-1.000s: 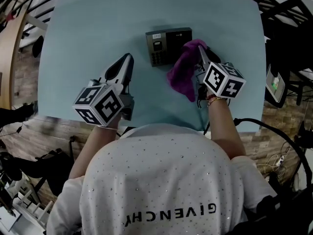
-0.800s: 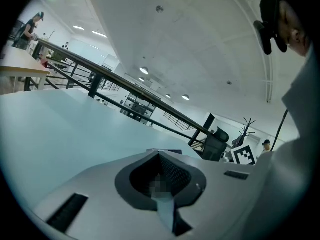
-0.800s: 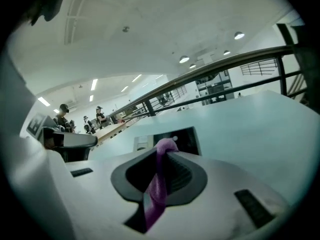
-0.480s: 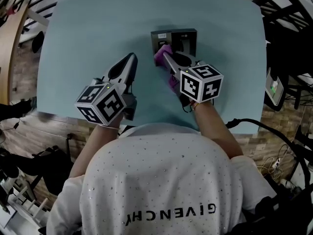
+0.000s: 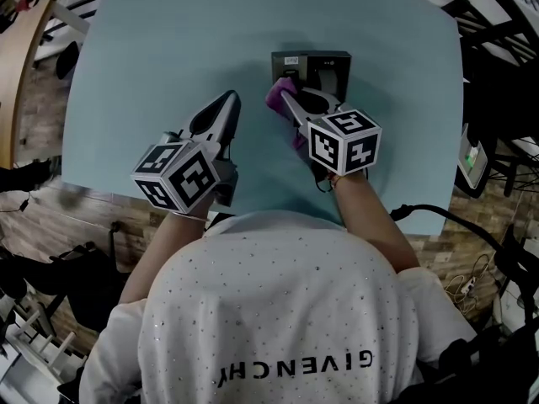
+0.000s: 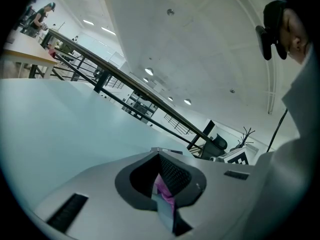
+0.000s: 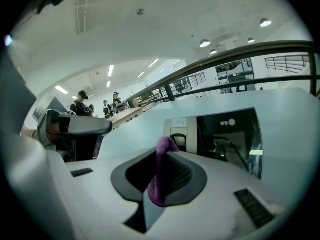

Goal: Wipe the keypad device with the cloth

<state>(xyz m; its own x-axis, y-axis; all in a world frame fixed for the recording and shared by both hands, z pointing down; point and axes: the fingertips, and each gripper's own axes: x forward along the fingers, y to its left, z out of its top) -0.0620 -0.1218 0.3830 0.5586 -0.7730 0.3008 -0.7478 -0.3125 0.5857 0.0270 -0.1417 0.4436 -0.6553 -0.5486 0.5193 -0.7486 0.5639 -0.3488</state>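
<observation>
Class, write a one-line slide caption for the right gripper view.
Right gripper, shut on purple cloth, facing the keypad device.

Bunched purple cloth [image 5: 280,92] sits at the near left corner of the dark, flat-lying keypad device [image 5: 325,61].

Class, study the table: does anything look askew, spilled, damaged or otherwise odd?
Nothing stands out. The dark rectangular keypad device lies flat on the pale blue table, and the right gripper holds the purple cloth at its edge. No spill or damage shows.

Pale blue table [image 5: 168,49] in a bright hall.
Wood floor [image 5: 25,133] around it; white ceiling [image 6: 200,44] with round lights [image 7: 204,43], a dark railing [image 6: 125,81] overhead, a wooden desk [image 6: 22,55] beyond.
</observation>
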